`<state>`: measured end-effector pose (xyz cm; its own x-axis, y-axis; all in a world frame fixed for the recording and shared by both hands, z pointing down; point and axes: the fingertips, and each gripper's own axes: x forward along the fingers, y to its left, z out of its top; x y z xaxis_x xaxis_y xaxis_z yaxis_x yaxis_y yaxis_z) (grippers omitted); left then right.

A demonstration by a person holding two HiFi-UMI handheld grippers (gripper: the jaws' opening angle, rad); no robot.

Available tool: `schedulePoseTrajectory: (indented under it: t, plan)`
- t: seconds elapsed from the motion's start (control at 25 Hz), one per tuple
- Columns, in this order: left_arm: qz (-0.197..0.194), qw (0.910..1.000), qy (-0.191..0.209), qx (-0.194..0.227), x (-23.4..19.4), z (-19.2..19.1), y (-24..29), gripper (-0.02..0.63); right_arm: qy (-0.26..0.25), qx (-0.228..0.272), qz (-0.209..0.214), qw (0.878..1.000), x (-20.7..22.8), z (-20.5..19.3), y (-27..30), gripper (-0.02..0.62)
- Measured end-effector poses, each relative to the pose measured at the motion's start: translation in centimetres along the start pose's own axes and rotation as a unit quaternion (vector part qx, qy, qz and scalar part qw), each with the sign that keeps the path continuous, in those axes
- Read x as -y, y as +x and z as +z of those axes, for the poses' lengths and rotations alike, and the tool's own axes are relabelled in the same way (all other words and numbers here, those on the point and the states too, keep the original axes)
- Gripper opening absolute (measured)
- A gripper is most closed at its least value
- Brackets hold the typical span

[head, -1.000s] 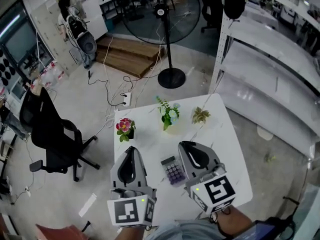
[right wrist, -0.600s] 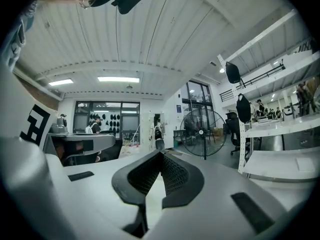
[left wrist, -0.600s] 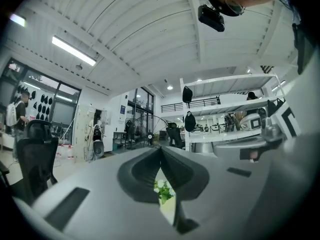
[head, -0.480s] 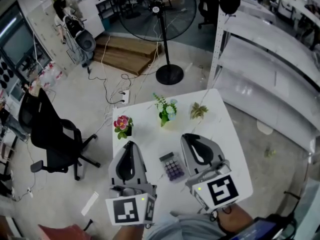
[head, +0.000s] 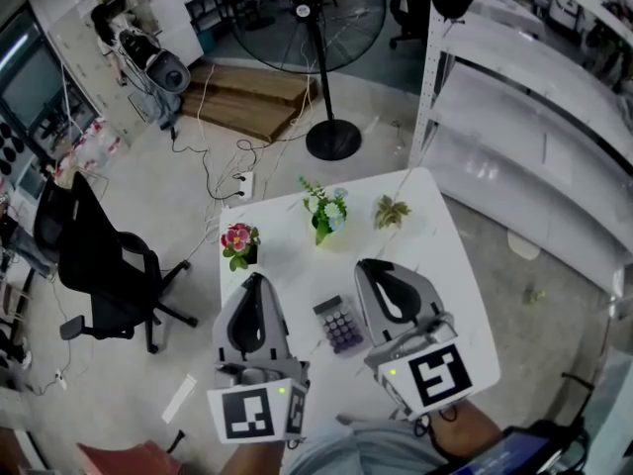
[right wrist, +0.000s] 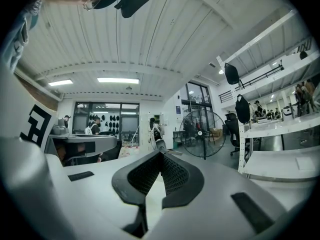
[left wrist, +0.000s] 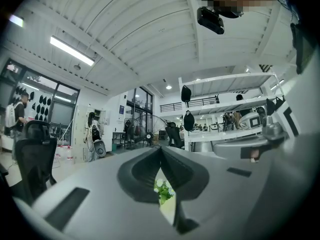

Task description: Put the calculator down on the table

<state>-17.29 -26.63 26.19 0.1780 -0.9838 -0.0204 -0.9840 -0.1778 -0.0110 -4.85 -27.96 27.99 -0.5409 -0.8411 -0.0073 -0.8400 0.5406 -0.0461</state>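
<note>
My left gripper (head: 255, 279) has its jaws pressed together at the tips with nothing caught in them, and my right gripper (head: 365, 264) is closed the same way, also empty. Both point level across the white table (head: 289, 265), side by side and apart. The calculator (head: 339, 325) lies flat on the table in the gap between them, closer to my right gripper, and neither one grips it. Past the tips, along the far side of the table, stand three small plants: a pot of pink flowers (head: 237, 242) on the left, a leafy green plant (head: 324, 212) in the middle and a smaller plant (head: 392, 211) to the right. An office chair (head: 94, 255) stands on the floor to my left.
</note>
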Motion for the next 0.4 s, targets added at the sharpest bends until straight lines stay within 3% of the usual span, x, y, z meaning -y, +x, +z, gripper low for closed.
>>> schedulePoseTrajectory:
  t: [0.4]
  plan:
    - [0.002, 0.9999, -0.006, 0.01, -0.24, 0.01, 0.35, 0.006, 0.002, -0.003, 0.0, 1.0, -0.06, -0.23, 0.31, 0.012]
